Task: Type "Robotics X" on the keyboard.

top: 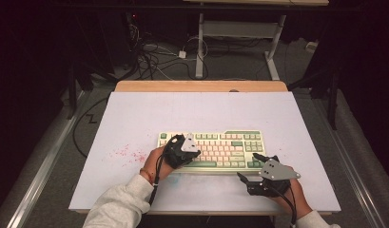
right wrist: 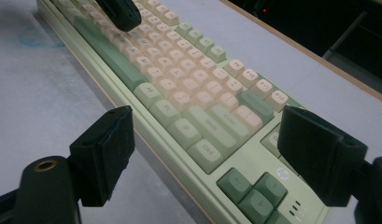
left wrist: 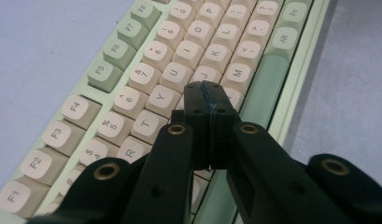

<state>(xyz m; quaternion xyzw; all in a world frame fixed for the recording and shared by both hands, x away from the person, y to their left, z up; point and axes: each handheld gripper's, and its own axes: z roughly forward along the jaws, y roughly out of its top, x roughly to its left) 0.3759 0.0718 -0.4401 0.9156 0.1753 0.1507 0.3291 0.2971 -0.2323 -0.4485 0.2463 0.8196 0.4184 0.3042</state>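
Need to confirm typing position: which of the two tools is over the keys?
The left tool, shut, above the keyboard; the right tool is open beside it.

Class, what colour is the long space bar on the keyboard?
The keyboard's long plastic space bar is darker muted green; the left gripper view shows it best.

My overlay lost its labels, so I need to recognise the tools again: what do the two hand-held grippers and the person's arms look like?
Both are black two-jaw tools with brass-ringed pivot holes. The left hand-held gripper and right hand-held gripper each carry a grey three-cornered plate and trail a black cable. The person wears light grey sleeves and a reddish wristband on the left wrist.
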